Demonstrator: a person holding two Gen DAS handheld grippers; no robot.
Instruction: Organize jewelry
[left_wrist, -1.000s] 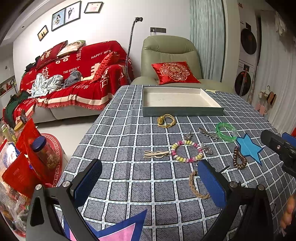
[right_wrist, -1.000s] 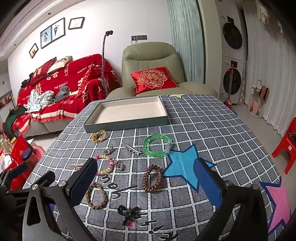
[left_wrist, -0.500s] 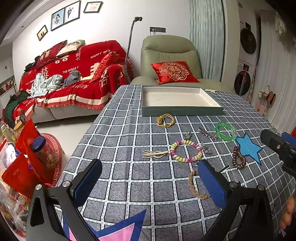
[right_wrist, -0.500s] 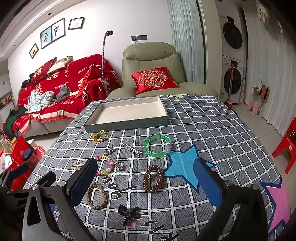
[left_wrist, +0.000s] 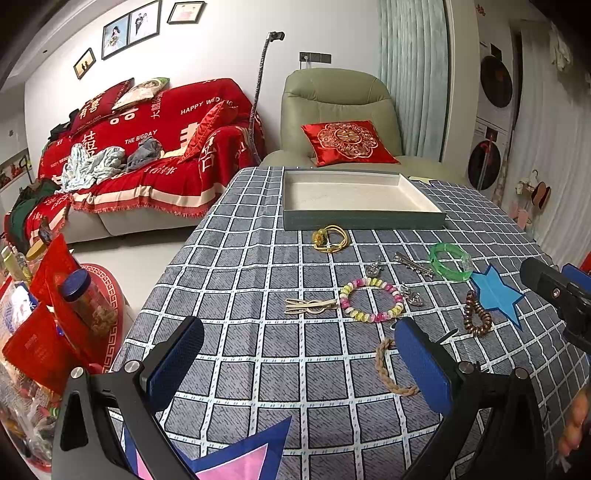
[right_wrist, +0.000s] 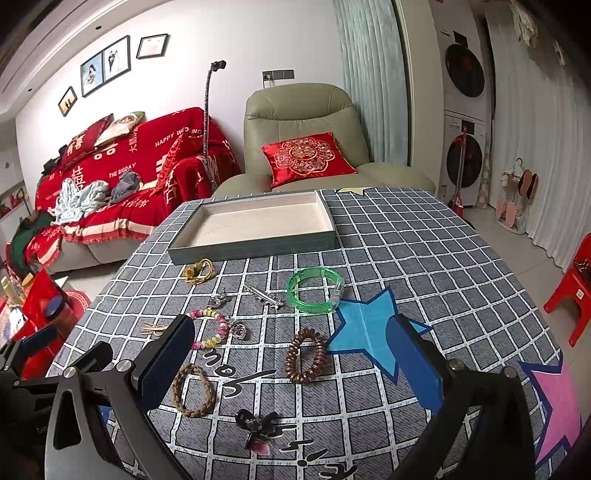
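Note:
An empty grey tray (left_wrist: 364, 220) (right_wrist: 255, 247) with a pale lining stands at the table's far side. In front of it lie a yellow cord bracelet (left_wrist: 330, 238) (right_wrist: 198, 271), a green bangle (left_wrist: 450, 260) (right_wrist: 315, 290), a pink-and-yellow bead bracelet (left_wrist: 370, 300) (right_wrist: 208, 328), a brown coil bracelet (left_wrist: 477, 318) (right_wrist: 306, 355), a braided tan ring (left_wrist: 391, 369) (right_wrist: 193, 394), silver clips (right_wrist: 263, 295), a beige hair clip (left_wrist: 310, 305) and a black bow clip (right_wrist: 256, 428). My left gripper (left_wrist: 295, 363) is open and empty above the near table. My right gripper (right_wrist: 291, 367) is open and empty above the brown coil bracelet.
The table (right_wrist: 424, 258) has a grey checked cloth with blue (right_wrist: 369, 332) and pink (right_wrist: 557, 406) star stickers. A red sofa (left_wrist: 147, 155) and green armchair (left_wrist: 340, 110) stand beyond it. Bags and jars (left_wrist: 55, 314) crowd the floor at left. A red stool (right_wrist: 574, 288) is at right.

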